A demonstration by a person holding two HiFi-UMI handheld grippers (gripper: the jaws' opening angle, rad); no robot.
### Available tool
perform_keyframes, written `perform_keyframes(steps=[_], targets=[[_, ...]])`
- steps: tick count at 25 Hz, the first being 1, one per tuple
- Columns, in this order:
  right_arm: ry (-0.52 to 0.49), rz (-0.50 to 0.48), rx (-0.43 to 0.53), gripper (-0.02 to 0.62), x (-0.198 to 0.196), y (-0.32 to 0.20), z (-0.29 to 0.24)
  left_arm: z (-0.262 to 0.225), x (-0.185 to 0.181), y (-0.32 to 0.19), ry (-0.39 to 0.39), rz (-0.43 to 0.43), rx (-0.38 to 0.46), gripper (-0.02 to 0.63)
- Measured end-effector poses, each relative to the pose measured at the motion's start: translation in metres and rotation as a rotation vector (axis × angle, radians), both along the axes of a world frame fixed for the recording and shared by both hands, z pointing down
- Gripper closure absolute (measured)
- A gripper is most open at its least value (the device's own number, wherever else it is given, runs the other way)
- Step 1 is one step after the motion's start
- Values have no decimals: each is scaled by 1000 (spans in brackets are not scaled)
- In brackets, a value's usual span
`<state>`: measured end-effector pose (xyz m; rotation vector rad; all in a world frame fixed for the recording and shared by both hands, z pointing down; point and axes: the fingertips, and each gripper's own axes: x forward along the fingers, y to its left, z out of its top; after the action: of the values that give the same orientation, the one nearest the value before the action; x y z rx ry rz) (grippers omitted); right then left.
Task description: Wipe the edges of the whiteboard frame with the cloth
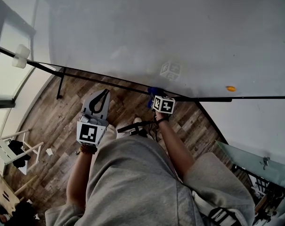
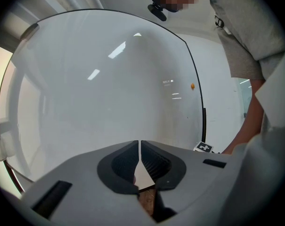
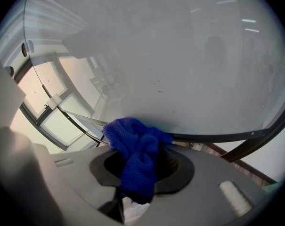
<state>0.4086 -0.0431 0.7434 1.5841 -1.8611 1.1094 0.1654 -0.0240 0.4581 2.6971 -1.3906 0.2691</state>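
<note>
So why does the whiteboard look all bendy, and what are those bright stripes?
Left gripper view: the wide-angle lens bends the whiteboard into a dome; the bright stripes are reflected lights. Right gripper view: the frame edge curves the same way, while the blue cloth looks sharp. Head view: a marker cube's faint reflection shows on the board.

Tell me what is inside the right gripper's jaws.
A bunched blue cloth, its top against the whiteboard frame. It covers the jaws' tips and the frame behind it.
</note>
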Motion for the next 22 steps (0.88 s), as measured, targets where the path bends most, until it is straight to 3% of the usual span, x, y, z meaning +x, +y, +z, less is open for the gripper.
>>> perform_keyframes(steps=[6, 10, 16, 22], targets=[[7, 6, -16, 460, -8, 2, -1, -2, -13, 1, 16, -12, -15, 583], [26, 11, -29, 461, -13, 2, -7, -2, -21, -3, 10, -14, 27, 583], [24, 5, -38, 462, -18, 0, -5, 0, -24, -3, 23, -20, -25, 583], [35, 7, -31, 462, -23, 1, -5, 6, -32, -7, -10, -6, 32, 583]])
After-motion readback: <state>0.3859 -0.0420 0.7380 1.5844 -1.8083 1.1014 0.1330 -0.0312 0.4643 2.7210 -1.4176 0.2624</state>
